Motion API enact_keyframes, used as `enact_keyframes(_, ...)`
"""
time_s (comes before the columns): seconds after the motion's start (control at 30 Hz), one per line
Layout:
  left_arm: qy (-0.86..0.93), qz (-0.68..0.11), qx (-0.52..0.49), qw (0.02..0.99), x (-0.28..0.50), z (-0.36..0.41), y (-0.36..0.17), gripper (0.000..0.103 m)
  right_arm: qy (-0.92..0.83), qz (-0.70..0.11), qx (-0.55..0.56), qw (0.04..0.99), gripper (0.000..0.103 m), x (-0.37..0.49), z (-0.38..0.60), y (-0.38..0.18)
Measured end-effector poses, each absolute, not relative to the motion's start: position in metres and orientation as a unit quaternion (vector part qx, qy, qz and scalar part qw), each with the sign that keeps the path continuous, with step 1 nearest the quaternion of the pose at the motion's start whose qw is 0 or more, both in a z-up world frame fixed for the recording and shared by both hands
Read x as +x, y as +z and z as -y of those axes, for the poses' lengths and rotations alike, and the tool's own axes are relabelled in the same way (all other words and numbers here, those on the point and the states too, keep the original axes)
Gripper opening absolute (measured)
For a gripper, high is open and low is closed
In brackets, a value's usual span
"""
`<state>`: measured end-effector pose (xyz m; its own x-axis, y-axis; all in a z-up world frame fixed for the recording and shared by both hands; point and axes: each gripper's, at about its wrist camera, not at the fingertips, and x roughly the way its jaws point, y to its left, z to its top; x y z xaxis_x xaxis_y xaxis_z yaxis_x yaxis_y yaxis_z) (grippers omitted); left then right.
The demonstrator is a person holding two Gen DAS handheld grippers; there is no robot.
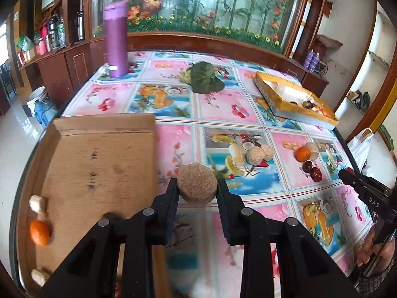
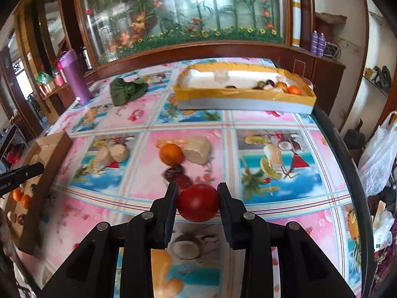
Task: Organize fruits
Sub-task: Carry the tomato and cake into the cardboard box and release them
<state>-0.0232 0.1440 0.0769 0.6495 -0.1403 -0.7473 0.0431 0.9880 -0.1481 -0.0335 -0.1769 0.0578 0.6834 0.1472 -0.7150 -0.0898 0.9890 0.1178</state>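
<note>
My left gripper [image 1: 197, 186] is shut on a round tan cake [image 1: 197, 186] and holds it just right of the brown cardboard tray [image 1: 99, 164]. That tray holds an orange [image 1: 39, 229] and two pale pieces [image 1: 37, 203]. My right gripper [image 2: 197, 202] is shut on a red tomato-like fruit [image 2: 197, 202] above the tablecloth. Ahead of it lie an orange [image 2: 171, 154], a tan cake [image 2: 198, 149] and dark red fruits [image 2: 177, 172]. A yellow box [image 2: 245, 99] at the back holds several fruits. The right gripper also shows at the right edge of the left wrist view [image 1: 346, 173].
A purple flask [image 1: 116, 39] stands at the table's back left. A green leafy bundle [image 1: 206, 77] lies at the back middle. Two more tan cakes [image 1: 260, 154] lie mid-table. The table edge runs along the right, with a white plastic bag [image 2: 379, 154] beyond it.
</note>
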Motion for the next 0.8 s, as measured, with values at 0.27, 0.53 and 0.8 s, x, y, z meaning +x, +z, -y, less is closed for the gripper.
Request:
enact_keyframes(0.27, 0.032, -0.415, -0.053, 0.908, -0.033, -0.231, 0.085, 0.029, 0.168, -0.381, 0.015, 0.909, 0.035, -0.041, 0.084, 0.095)
enact_keyframes(0.53, 0.082, -0.458, -0.077, 0.882, -0.005, -0.3, 0.056, 0.029, 0.279, -0.407, -0.033, 0.869, 0.035, -0.024, -0.058, 0.084)
enact_keyframes(0.8, 0.091, -0.497, -0.103, 0.857, 0.005, -0.318, 0.03, 0.029, 0.308, -0.452, -0.081, 0.833, 0.036, 0.003, -0.153, 0.04)
